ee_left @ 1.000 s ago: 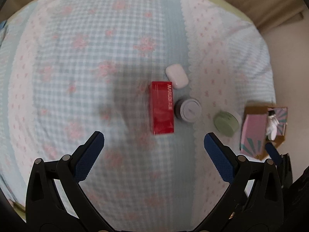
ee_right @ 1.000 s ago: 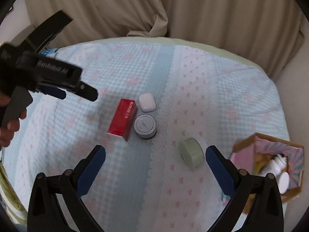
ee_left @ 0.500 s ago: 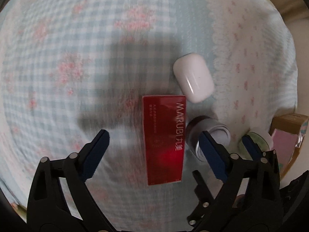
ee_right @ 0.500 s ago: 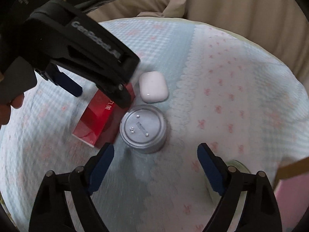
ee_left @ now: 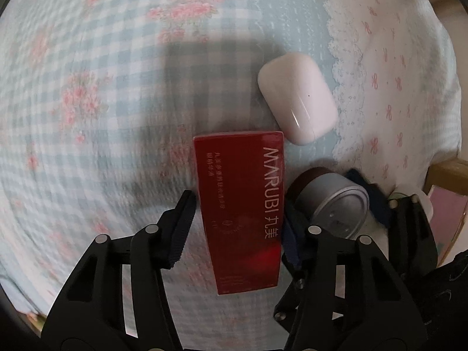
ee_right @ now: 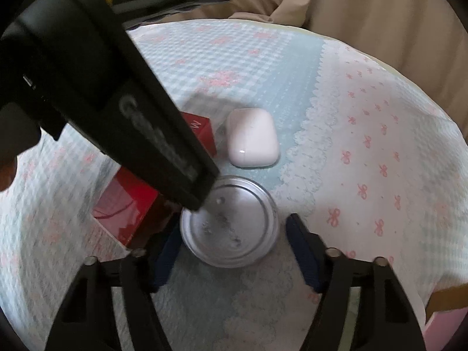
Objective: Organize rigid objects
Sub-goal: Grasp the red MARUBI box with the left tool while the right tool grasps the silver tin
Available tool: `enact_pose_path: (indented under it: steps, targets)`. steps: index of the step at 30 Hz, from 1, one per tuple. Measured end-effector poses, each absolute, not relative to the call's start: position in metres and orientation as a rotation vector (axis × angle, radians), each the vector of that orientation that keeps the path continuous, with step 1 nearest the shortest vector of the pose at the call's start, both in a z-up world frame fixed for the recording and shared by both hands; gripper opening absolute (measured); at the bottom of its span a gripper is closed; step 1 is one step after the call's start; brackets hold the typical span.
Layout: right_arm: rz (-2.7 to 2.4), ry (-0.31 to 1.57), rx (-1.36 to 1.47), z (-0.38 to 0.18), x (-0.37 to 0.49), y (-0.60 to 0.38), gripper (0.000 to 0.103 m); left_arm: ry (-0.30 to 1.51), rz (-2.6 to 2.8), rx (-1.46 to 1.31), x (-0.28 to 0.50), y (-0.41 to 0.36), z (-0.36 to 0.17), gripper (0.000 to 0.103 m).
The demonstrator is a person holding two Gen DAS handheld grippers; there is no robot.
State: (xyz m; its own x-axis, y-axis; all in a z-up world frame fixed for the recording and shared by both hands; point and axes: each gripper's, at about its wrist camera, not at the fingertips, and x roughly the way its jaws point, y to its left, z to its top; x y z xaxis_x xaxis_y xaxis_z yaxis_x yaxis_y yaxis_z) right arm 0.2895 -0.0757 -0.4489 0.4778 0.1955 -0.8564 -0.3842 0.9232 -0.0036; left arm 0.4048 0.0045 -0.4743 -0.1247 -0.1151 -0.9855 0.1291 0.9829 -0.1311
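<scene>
Red carton (ee_left: 242, 213) lies flat on the checked bedspread (ee_left: 102, 93), long axis running away from the left gripper (ee_left: 235, 228), whose jaws are closing around it. Beside it the silver-lidded jar (ee_right: 229, 223), contents hidden, stands between the closing jaws of the right gripper (ee_right: 234, 251). A white case (ee_right: 251, 137) lies just beyond.
</scene>
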Motion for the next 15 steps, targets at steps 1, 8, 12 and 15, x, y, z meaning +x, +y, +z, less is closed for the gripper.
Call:
enact_pose_path:
  steps: [1,8,12,15]
  targets:
    - [0.36,1.015,-0.206,-0.449,0.29,-0.075,0.052,1.683,-0.214,0.002,0.405,0.004,-0.474,0.044]
    - [0.356,1.031,-0.221,-0.445,0.287,-0.075,0.051,1.647,-0.233,-0.026,0.403,0.017,-0.462,0.038]
    - [0.34,1.041,-0.213,-0.443,0.282,-0.077,0.051,1.603,-0.238,-0.062,0.398,0.02,-0.446,0.038]
    - [0.319,1.046,-0.204,-0.443,0.277,-0.081,0.051,1.564,-0.247,-0.086,0.391,0.026,-0.434,0.038]
